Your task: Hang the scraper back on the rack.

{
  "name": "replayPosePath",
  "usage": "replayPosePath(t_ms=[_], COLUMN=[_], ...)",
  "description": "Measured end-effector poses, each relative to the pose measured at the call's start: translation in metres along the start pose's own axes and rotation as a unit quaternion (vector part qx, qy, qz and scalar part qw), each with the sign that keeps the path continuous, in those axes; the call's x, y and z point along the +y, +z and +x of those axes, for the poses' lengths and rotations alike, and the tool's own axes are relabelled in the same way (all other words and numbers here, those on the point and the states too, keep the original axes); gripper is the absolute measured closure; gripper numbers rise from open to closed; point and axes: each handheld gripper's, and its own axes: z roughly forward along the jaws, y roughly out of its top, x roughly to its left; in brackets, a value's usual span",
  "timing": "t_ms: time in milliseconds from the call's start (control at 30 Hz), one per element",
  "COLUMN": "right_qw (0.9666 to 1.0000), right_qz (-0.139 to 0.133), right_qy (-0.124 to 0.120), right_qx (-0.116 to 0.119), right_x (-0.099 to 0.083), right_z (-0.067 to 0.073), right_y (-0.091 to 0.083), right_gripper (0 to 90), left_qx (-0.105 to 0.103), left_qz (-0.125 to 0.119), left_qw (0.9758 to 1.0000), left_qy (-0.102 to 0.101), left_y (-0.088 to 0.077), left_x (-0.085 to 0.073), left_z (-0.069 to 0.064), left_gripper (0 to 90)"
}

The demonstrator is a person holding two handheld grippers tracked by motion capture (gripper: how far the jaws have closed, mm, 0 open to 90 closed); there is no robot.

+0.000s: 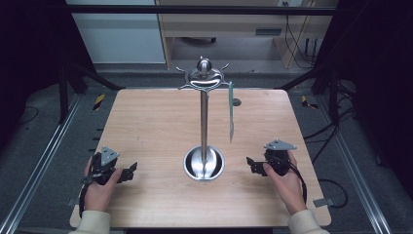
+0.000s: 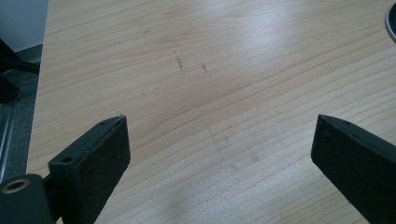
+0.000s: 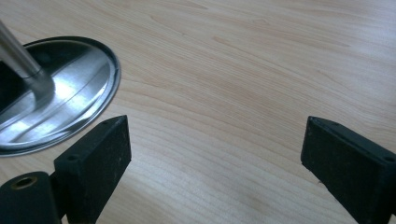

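On the counter [image 1: 146,122] a metal stand [image 1: 204,122] rises at centre; a thin flat utensil [image 1: 231,112] hangs from a hook at its two o'clock. It looks light, stiff and slippery; pinch its flat faces mid-length. Left gripper [image 1: 127,171] and right gripper [image 1: 253,165] rest at eight and four o'clock, jaws apart and empty.

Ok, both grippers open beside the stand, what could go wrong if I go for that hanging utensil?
1. The utensil hangs free from one hook, so a nudge may swing it or knock it off.
2. The stand is tall on a small base; pulling sideways could tip it.
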Motion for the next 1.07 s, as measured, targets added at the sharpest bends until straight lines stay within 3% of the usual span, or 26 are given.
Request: replayPosePath(t_ms=[200, 400, 733, 767, 1067], right_qw=[0.9999, 0.9999, 0.9996, 0.9997, 0.9974], right_qz=[0.001, -0.010, -0.018, -0.020, -0.071], right_qy=[0.014, 0.004, 0.016, 0.008, 0.006], right_qx=[-0.003, -0.007, -0.012, -0.013, -0.011], right_x=[-0.001, -0.003, -0.005, -0.005, -0.013], right_z=[-0.003, -0.003, -0.008, -0.009, -0.005], right_y=[0.012, 0.017, 0.022, 0.022, 0.009], right_gripper=[9.9, 10.2, 10.3, 10.3, 11.0], left_qx=[-0.001, -0.002, -0.003, -0.003, -0.005], left_qz=[0.001, 0.001, 0.002, 0.002, -0.001], left_qw=[1.0000, 1.0000, 1.0000, 1.0000, 1.0000], left_qy=[0.003, 0.004, 0.004, 0.004, 0.004], left_y=[0.001, 0.001, 0.002, 0.002, 0.002], left_x=[0.001, 0.001, 0.001, 0.001, 0.002], left_z=[-0.001, -0.001, -0.001, -0.001, -0.001], left_gripper=[4.4, 4.4, 4.4, 4.4, 4.4])
